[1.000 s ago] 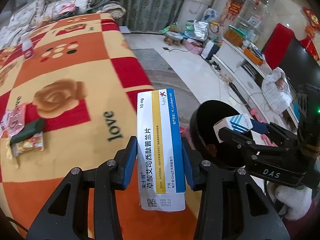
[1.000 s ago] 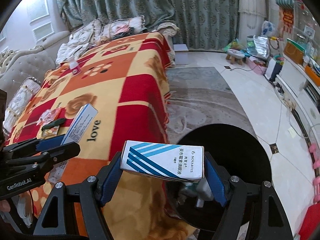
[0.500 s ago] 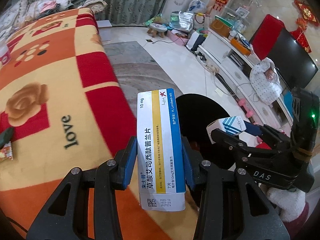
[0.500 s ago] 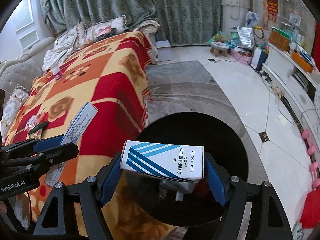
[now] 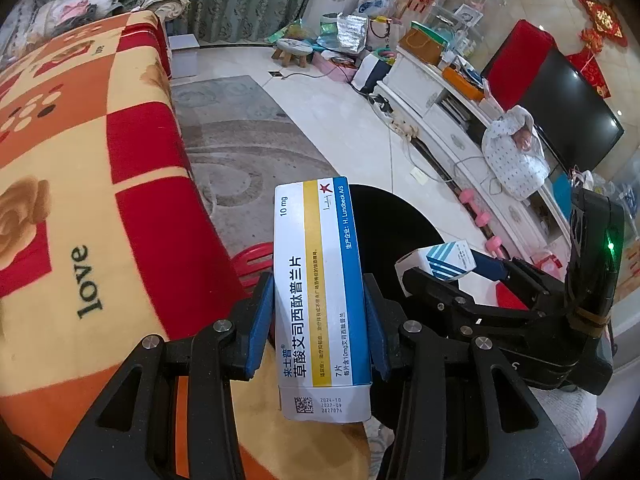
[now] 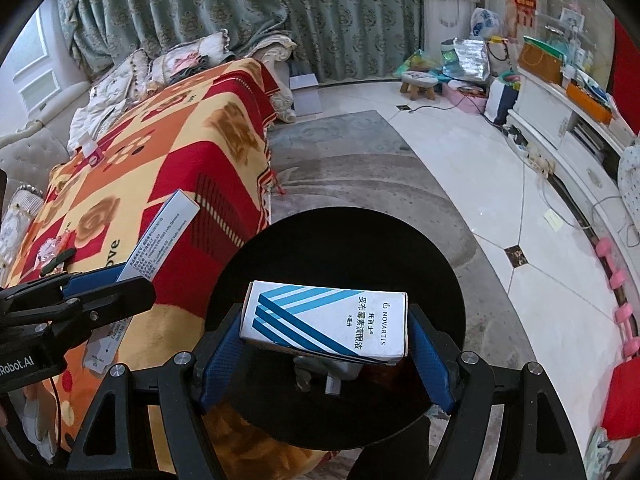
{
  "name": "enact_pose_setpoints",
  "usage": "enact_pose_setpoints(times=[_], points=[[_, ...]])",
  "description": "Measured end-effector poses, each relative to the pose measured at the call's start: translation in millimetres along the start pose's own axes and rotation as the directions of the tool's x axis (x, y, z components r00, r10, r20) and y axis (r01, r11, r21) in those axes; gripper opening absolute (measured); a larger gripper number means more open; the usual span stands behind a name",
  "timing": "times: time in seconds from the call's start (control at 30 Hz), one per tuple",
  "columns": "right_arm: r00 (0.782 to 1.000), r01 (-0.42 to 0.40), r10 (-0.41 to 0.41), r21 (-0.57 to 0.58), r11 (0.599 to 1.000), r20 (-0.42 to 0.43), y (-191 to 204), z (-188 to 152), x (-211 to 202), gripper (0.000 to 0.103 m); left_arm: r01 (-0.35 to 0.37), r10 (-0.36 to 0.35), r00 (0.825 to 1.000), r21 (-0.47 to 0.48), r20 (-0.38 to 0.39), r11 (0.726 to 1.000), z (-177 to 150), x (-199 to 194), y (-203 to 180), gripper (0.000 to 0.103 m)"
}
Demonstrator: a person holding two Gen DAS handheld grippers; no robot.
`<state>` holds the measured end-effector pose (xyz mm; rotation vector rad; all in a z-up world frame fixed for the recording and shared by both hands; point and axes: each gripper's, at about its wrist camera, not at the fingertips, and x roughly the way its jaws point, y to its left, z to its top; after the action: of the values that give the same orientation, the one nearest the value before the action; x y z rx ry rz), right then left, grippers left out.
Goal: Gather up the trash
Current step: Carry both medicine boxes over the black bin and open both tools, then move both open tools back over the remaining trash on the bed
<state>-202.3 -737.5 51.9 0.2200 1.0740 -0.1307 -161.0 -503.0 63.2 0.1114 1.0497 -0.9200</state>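
A home living room: blanket-covered sofa (image 6: 168, 168), television (image 5: 560, 108), curtains (image 6: 240, 12).

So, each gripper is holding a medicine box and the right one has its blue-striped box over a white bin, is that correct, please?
Nearly: the bin is black, not white, as the right wrist view shows. The rest holds: the right gripper grips the blue-striped box above the bin's opening, and the left gripper holds its own medicine box.
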Motion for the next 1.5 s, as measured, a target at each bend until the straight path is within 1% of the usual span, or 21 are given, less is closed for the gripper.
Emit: enact_pose_setpoints(times=[0.53, 0.73, 0.83, 0.93, 1.07, 1.17, 1.5], points=[[1.0, 0.016, -0.015, 0.02, 1.0, -0.021, -16.5, -1.5, 7.9, 0.075, 0.067, -0.067, 0.997, -0.007, -0.028, 0.998, 7.1, 18.5, -12.0, 0.041], [1.0, 0.016, -0.015, 0.031, 0.999, -0.021, -22.0, -2.4, 8.8, 0.075, 0.088, -0.088, 0.996, -0.015, -0.02, 0.996, 9.7, 19.5, -12.3, 0.042], [1.0, 0.015, -0.014, 0.033, 0.999, -0.022, -21.8, -1.3, 9.8, 0.076, 0.102, -0.103, 0.994, -0.031, -0.02, 0.994, 10.9, 18.3, -8.4, 0.054], [1.0, 0.018, -0.018, 0.036, 0.999, -0.025, -22.1, -0.7, 10.6, 0.077, 0.113, -0.114, 0.993, -0.038, -0.012, 0.993, 11.3, 15.8, -7.1, 0.057], [0.999, 0.022, -0.021, 0.043, 0.999, -0.024, -24.7, 0.0, 9.8, 0.08, 0.102, -0.102, 0.995, -0.042, -0.009, 0.994, 9.4, 11.6, -4.5, 0.058], [1.0, 0.02, -0.019, 0.04, 0.999, -0.021, -22.6, -0.1, 8.6, 0.081, 0.08, -0.08, 0.997, -0.048, -0.005, 0.996, 7.0, 8.6, 0.4, 0.058], [1.0, -0.009, 0.009, 0.016, 1.0, -0.026, -2.0, -1.2, 8.3, 0.081, -0.033, 0.034, 0.999, -0.051, 0.025, 0.998, -5.4, -9.6, 19.2, 0.058]])
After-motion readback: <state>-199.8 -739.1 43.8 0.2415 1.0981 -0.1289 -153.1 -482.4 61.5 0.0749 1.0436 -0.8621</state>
